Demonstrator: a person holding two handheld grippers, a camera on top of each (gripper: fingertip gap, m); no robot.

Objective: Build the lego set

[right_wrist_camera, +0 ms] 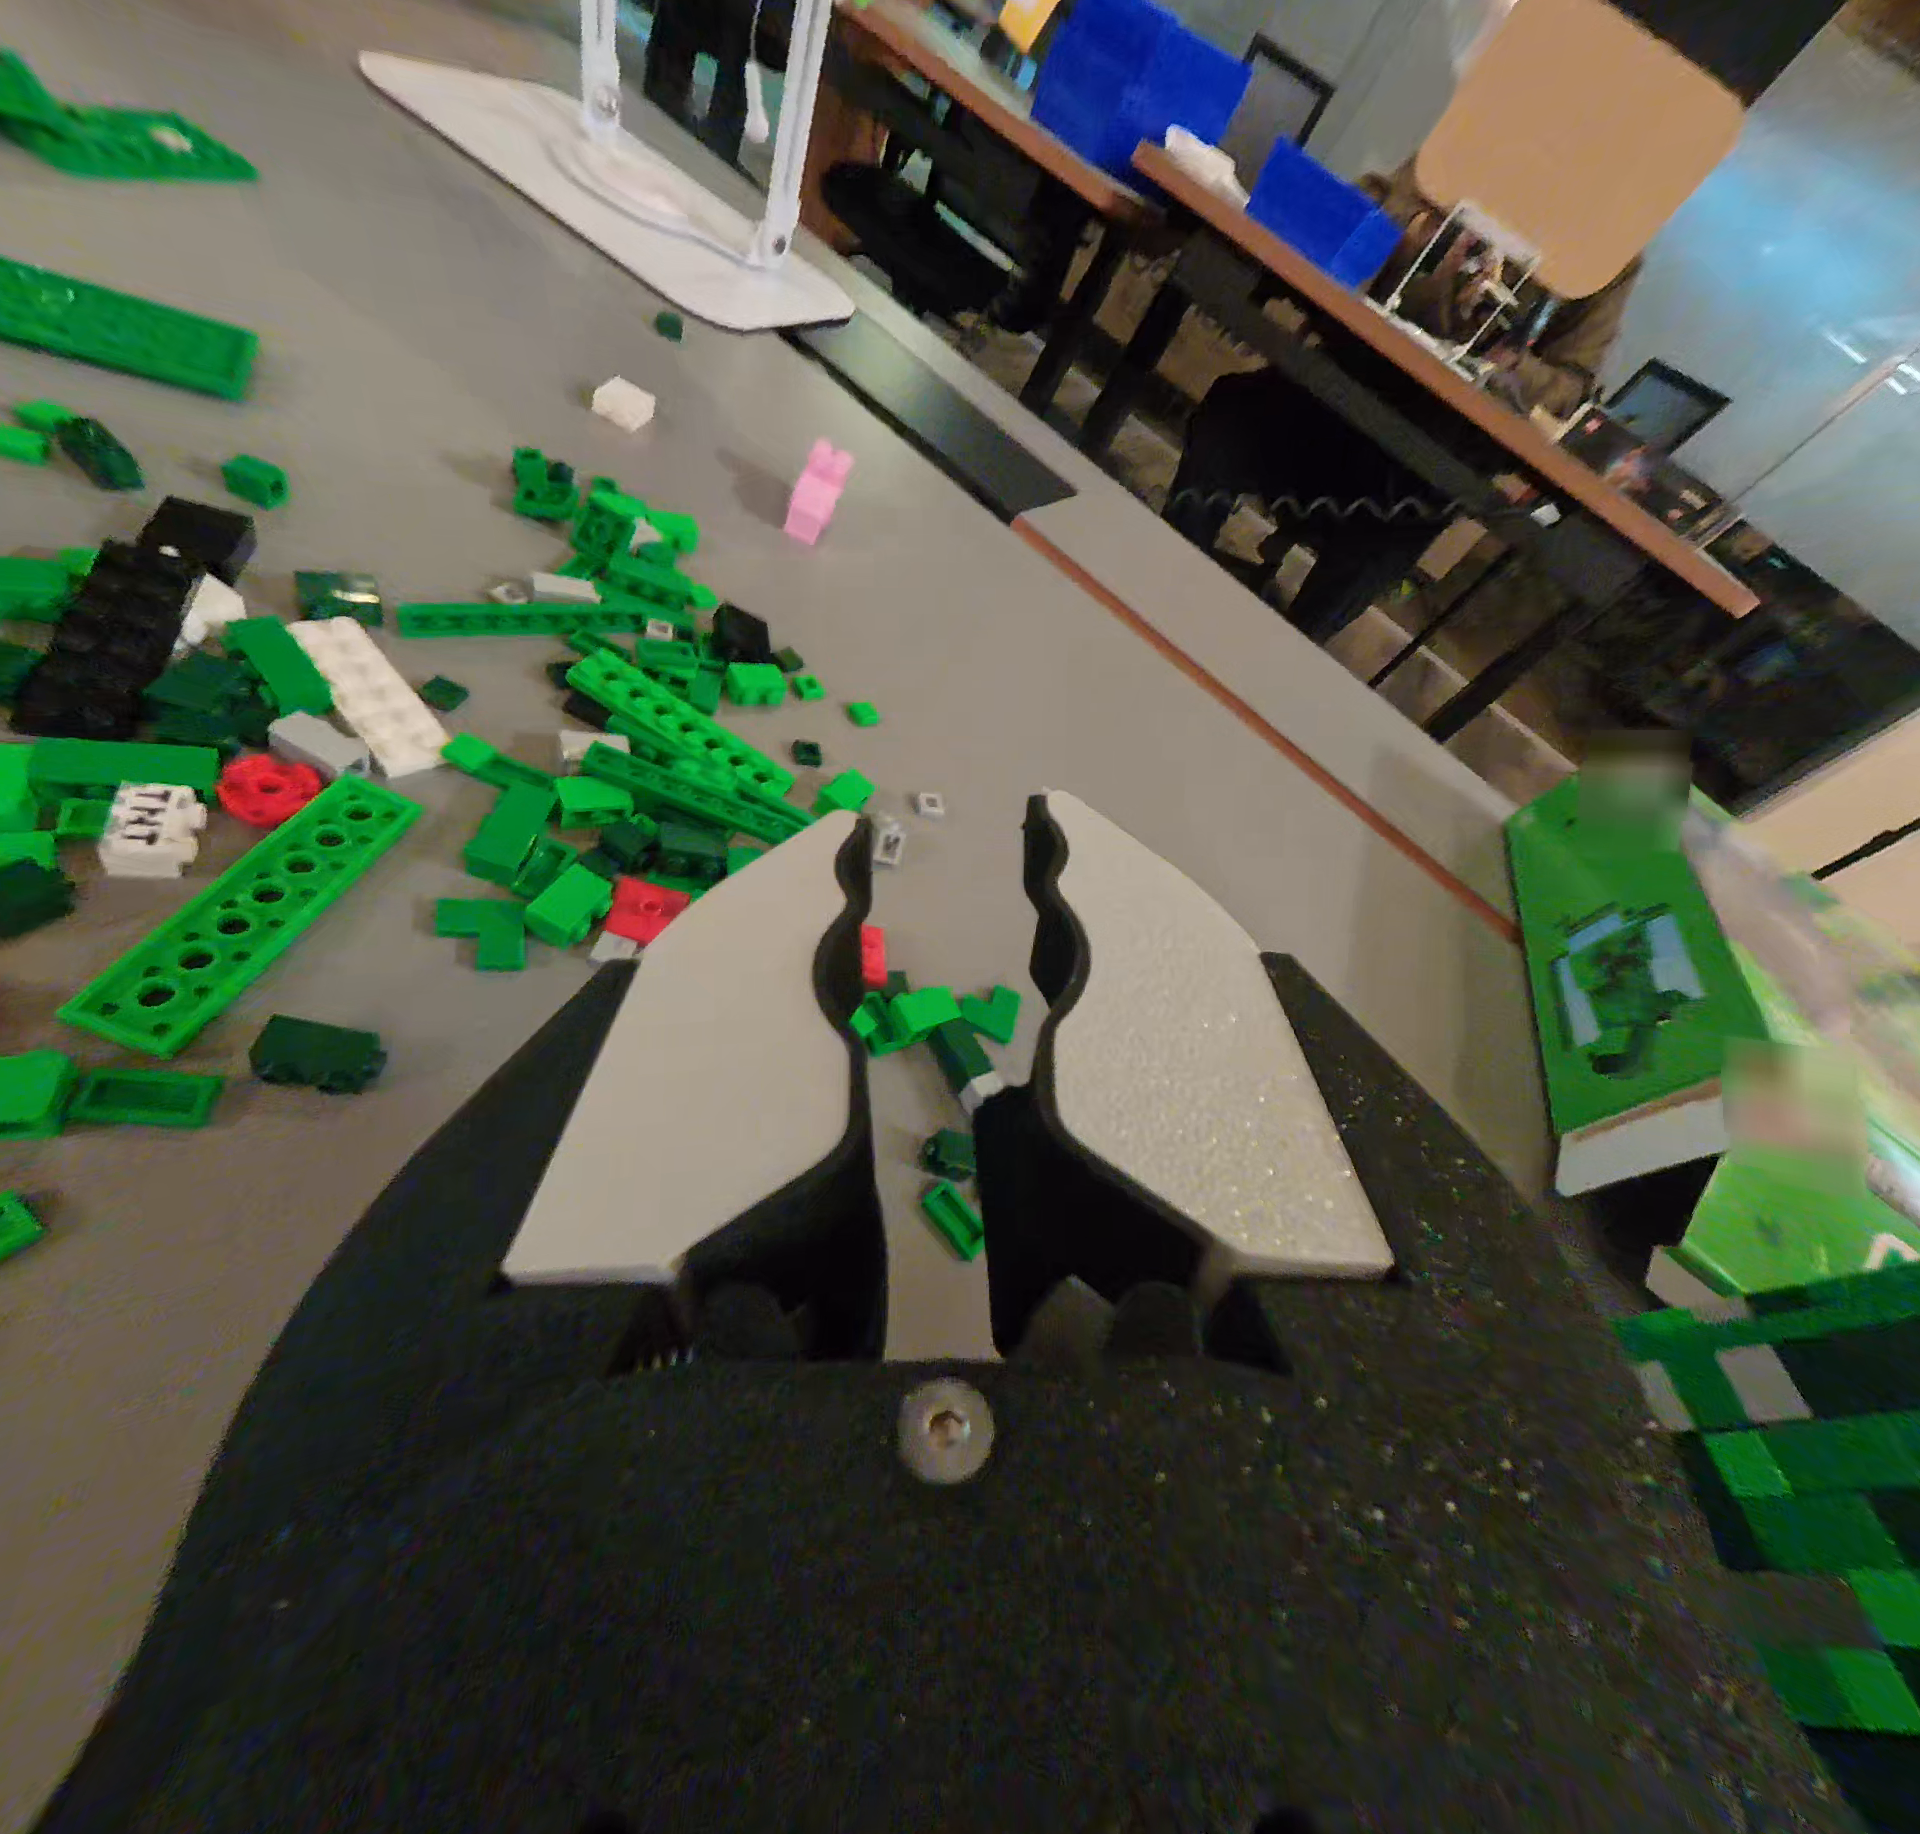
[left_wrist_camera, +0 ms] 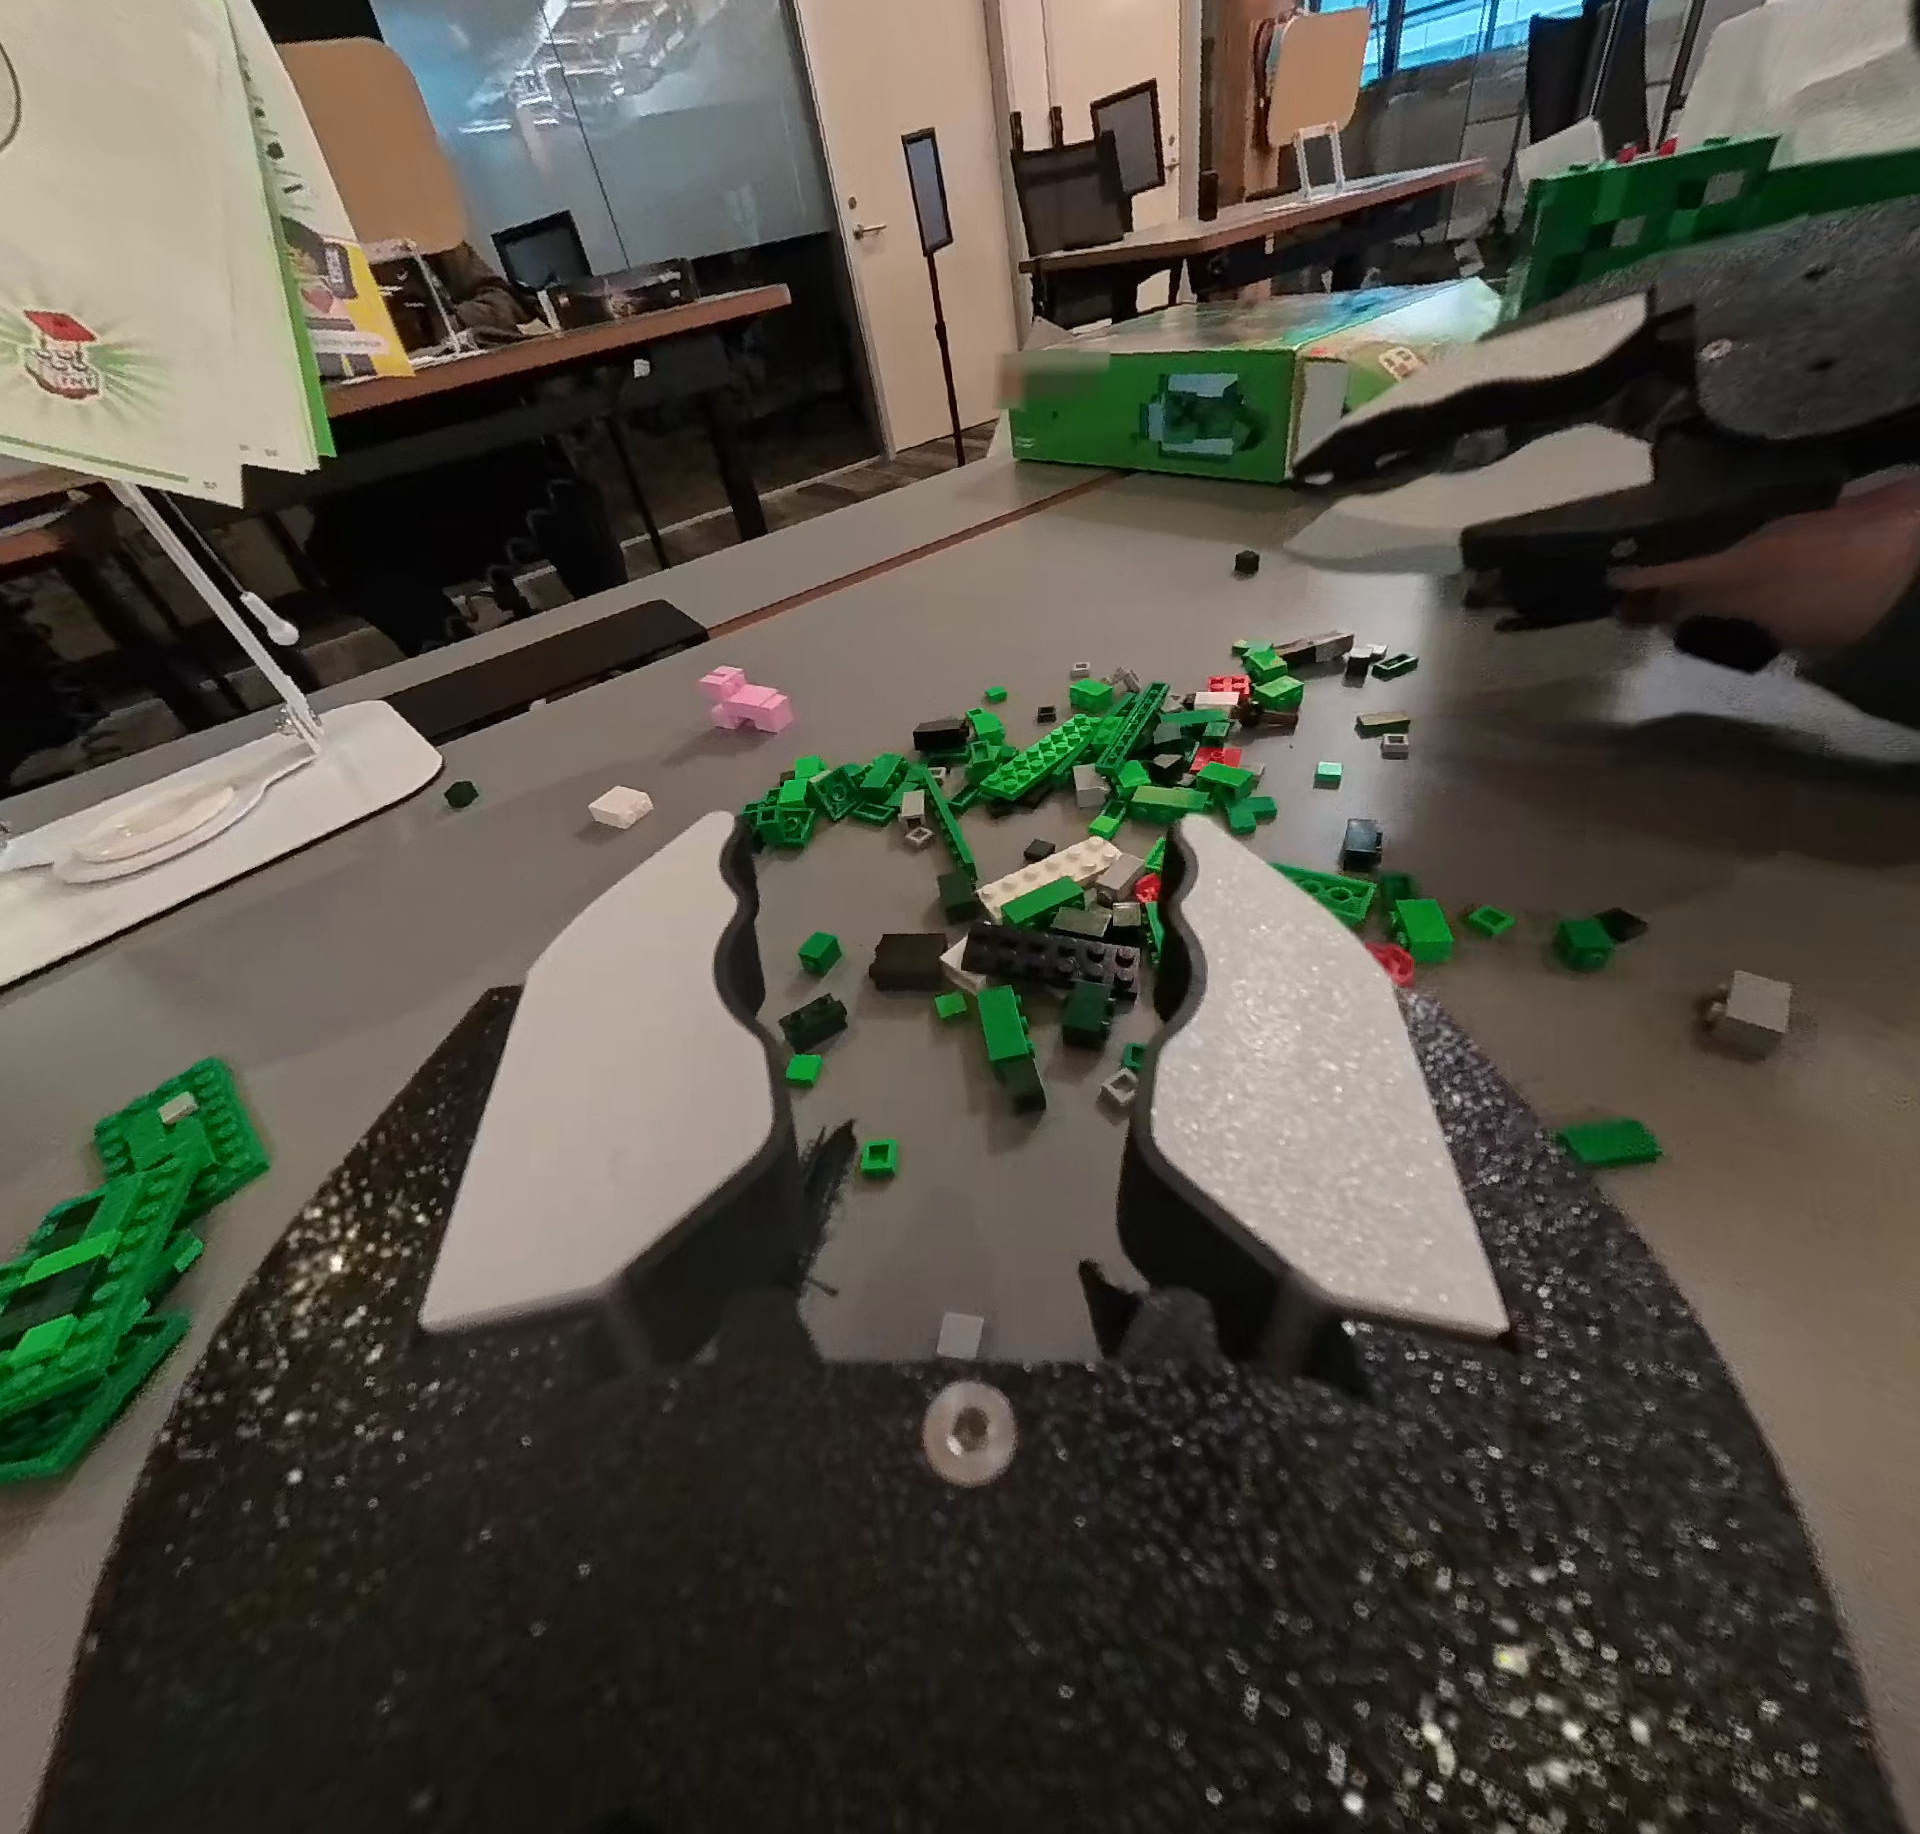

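Loose lego pieces (left_wrist_camera: pixel 1049 776), mostly green, lie in a heap on the grey table (left_wrist_camera: pixel 416 953). My left gripper (left_wrist_camera: pixel 956 839) is open and empty, low over the near side of the heap, with a black plate (left_wrist_camera: pixel 1049 958) between its fingers. A partly built green assembly (left_wrist_camera: pixel 104 1254) lies at the left. My right gripper (right_wrist_camera: pixel 945 813) is open and empty above small green pieces (right_wrist_camera: pixel 925 1015) at the heap's edge. It also shows in the left wrist view (left_wrist_camera: pixel 1304 501), held by a hand at the upper right. A long green plate with holes (right_wrist_camera: pixel 239 917) lies to its left.
An instruction booklet (left_wrist_camera: pixel 135 205) stands on a white stand (left_wrist_camera: pixel 260 787) at the far left. A green set box (left_wrist_camera: pixel 1164 413) lies at the back, with a green pixel-patterned block (right_wrist_camera: pixel 1808 1472) near it. A pink pig figure (left_wrist_camera: pixel 743 698), a white brick (left_wrist_camera: pixel 620 805) and a grey brick (left_wrist_camera: pixel 1751 1015) lie apart. My right tips are about 35 cm from the partly built green assembly (left_wrist_camera: pixel 104 1254), my left tips only 20 cm.
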